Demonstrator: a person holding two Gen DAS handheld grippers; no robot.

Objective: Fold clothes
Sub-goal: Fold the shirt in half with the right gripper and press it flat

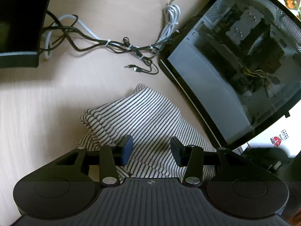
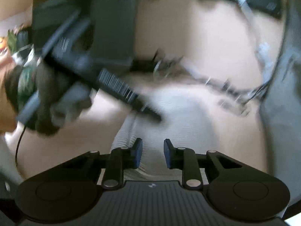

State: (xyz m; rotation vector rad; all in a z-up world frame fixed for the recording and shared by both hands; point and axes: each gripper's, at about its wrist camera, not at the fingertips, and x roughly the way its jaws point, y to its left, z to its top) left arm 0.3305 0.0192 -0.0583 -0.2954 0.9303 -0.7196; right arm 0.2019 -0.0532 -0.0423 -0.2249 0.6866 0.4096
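In the left wrist view, the left gripper (image 1: pixel 151 150) is nearest. Its two fingers stand wide apart and hold nothing. One blue pad (image 1: pixel 128 149) is seen on the left finger. Under and just beyond the fingers lies the striped shirt (image 1: pixel 143 116) on the pale wooden table (image 1: pixel 37 116). The shirt is white with thin dark stripes. It is folded in several layers: at its left side three or four soft edges lie stacked one over another, and its far corner makes a rounded point. The top surface is mostly smooth, with one shallow crease near the gripper.

To the right of the shirt, just beside it, stands a computer case (image 1: pixel 235 60) with a dark glass side panel. Farther away a bundle of black and white cables (image 1: pixel 131 47) runs across the table. At the far left is a dark monitor base (image 1: pixel 18 58).

The right wrist view is strongly blurred. The right gripper (image 2: pixel 152 153) is partly open, with a clear gap between its fingers and nothing inside. Below it, pale cloth with faint stripes is seen. Beyond, at the left, a gloved hand (image 2: pixel 47 101) holds the other gripper.
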